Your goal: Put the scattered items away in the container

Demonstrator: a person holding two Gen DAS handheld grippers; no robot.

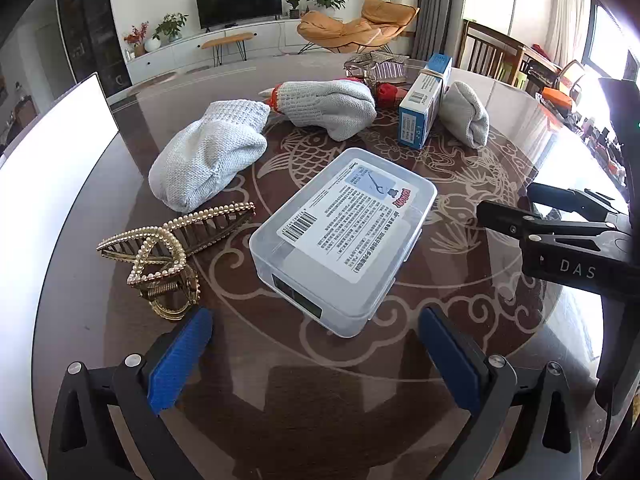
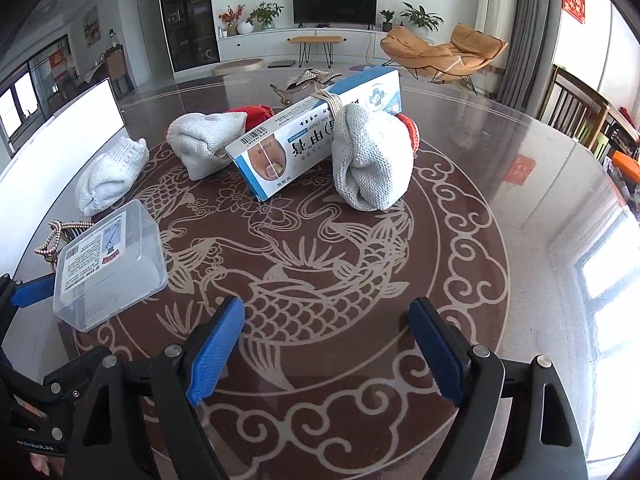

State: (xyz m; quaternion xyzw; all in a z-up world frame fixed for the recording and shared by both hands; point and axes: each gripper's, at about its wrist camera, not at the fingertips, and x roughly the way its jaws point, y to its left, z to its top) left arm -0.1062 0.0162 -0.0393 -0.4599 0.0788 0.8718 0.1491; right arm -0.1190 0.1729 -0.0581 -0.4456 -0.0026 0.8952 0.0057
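Note:
A clear plastic box with a printed label (image 1: 344,236) lies shut on the round table, just ahead of my open, empty left gripper (image 1: 316,356); it also shows in the right wrist view (image 2: 108,264). A pearl hair claw (image 1: 168,248) lies left of the box. Three rolled grey gloves (image 1: 208,156) (image 1: 332,106) (image 1: 466,114) and a blue-white cream carton (image 1: 424,106) lie beyond it. My right gripper (image 2: 328,352) is open and empty over the fish pattern, short of the carton (image 2: 312,132) and a glove (image 2: 372,160). It shows at the right edge of the left wrist view (image 1: 520,216).
A white container wall (image 1: 52,184) stands at the table's left edge, also in the right wrist view (image 2: 68,128). A metal hair clip (image 1: 376,66) and a red item (image 1: 386,94) lie at the far side. Chairs (image 2: 576,108) stand to the right.

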